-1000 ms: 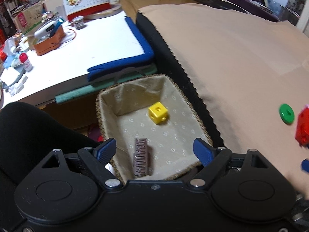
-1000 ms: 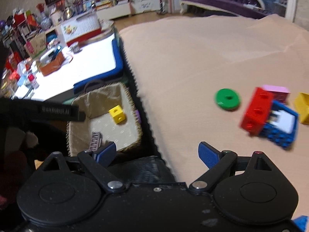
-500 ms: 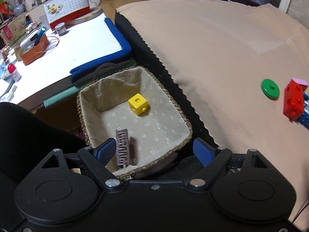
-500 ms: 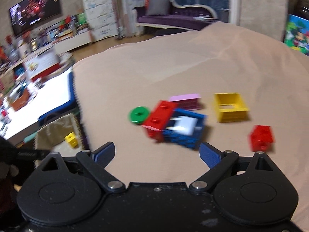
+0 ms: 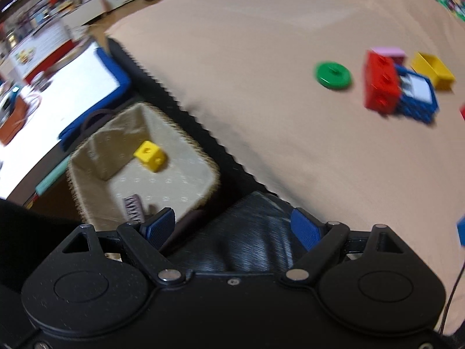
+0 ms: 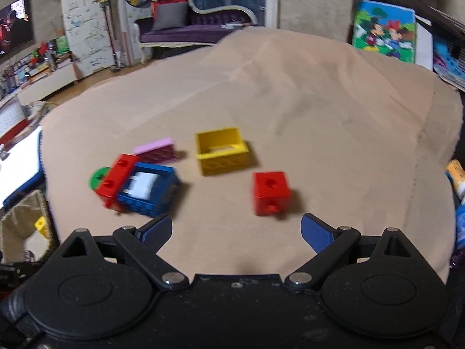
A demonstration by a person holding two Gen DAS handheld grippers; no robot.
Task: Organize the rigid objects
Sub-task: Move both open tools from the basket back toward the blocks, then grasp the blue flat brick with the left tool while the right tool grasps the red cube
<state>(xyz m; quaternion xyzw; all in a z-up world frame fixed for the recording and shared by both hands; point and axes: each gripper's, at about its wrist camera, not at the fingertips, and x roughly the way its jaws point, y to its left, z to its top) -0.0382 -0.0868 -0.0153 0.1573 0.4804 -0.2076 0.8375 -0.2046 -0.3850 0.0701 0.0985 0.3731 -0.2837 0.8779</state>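
Toy blocks lie on a beige cloth: a red cube (image 6: 271,191), a hollow yellow block (image 6: 221,149), a blue block (image 6: 149,192), a long red block (image 6: 117,179), a pink block (image 6: 157,149) and a green disc (image 6: 97,177). The disc (image 5: 333,75), long red block (image 5: 380,83) and blue block (image 5: 417,96) also show in the left wrist view. A lined wicker basket (image 5: 203,196) holds a yellow cube (image 5: 150,155) and a brown comb-like piece (image 5: 133,206). My left gripper (image 5: 234,228) is open and empty beside the basket. My right gripper (image 6: 236,231) is open and empty, just short of the red cube.
A white low table (image 5: 66,93) with clutter stands left of the basket. The black edge of the cushion (image 5: 186,116) runs between basket and cloth. A Mickey Mouse box (image 6: 383,30) and bottles (image 6: 457,180) sit at the far right.
Both grippers have swung right, away from the basket toward the blocks on the cloth. The red cube and yellow block now sit close in front of the right gripper. Both stay open.
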